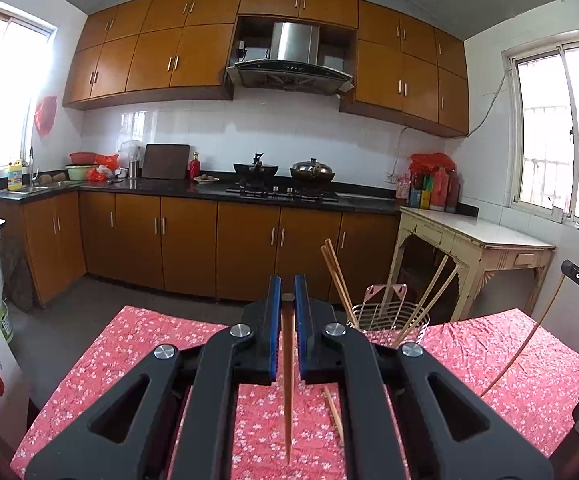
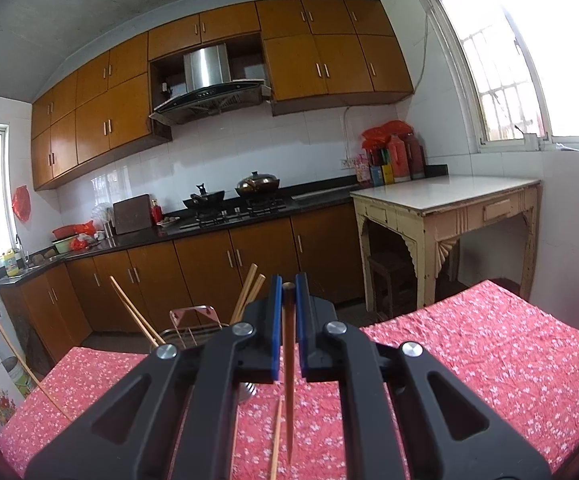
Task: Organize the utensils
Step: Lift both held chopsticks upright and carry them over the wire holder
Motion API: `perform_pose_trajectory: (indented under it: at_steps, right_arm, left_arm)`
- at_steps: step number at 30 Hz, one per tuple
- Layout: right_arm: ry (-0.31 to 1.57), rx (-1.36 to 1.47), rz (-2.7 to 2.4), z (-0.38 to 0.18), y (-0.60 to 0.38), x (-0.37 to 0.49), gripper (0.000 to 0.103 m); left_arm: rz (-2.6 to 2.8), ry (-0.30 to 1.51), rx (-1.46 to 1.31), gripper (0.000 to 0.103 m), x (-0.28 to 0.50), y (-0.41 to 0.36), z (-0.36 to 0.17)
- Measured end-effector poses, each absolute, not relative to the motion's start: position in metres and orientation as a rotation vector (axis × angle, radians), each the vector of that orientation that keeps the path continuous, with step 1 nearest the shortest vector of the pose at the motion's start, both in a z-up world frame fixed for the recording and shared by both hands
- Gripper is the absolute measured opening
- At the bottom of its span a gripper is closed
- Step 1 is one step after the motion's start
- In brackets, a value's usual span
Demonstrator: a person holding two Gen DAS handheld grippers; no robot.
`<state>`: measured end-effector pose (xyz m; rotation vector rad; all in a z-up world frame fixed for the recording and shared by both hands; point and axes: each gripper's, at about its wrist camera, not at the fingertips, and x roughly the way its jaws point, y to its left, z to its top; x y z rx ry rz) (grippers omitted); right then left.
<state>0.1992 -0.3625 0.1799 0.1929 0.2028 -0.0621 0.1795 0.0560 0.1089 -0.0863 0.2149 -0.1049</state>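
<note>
Two-handed sorting of chopsticks, mid-transfer. In the left wrist view, the left gripper point(image 1: 288, 300) stood at lower centre, its blue-padded jaws clenched on a dark chopstick point(image 1: 288, 380) that ran from the fingertips down toward the bottom edge, tip hanging above the red floral tablecloth point(image 1: 149, 344). In the right wrist view, the right gripper point(image 2: 288, 300) was likewise closed on a second dark chopstick point(image 2: 288, 392), held in the same lengthwise fashion. The wire utensil holder point(image 1: 385, 318) appeared right of centre in the left view and left of centre, partly hidden behind the gripper, in the right view; several pale chopsticks point(image 1: 335, 276) already leaned in it. One loose chopstick point(image 1: 334, 412) lay on the cloth at lower centre of the left view. The step in hand was judged to be carriage of a held pair toward the holder. The next move would call for bringing each stick over the holder's open top, tilting it tip-down, and releasing only once the tip was inside the wire rim; the leaning sticks could obstruct entry.
</note>
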Motion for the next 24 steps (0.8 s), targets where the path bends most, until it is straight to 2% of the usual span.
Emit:
perform_pose_trajectory:
  at_steps: [13,19,24]
  right_arm:
    - [0.109,0.193,0.010,0.231,-0.337,0.226,0.008]
    - [0.058,0.199,0.049,0.264,-0.321,0.251,0.008]
    - [0.064,0.175,0.064,0.270,-0.305,0.285,0.008]
  left_arm:
    - [-0.150,0.142,-0.101,0.007,0.209,0.032,0.159]
    - [-0.186,0.113,-0.080,0.007,0.233,0.002,0.194]
    - [-0.186,0.082,-0.046,0.007,0.251,-0.024,0.209]
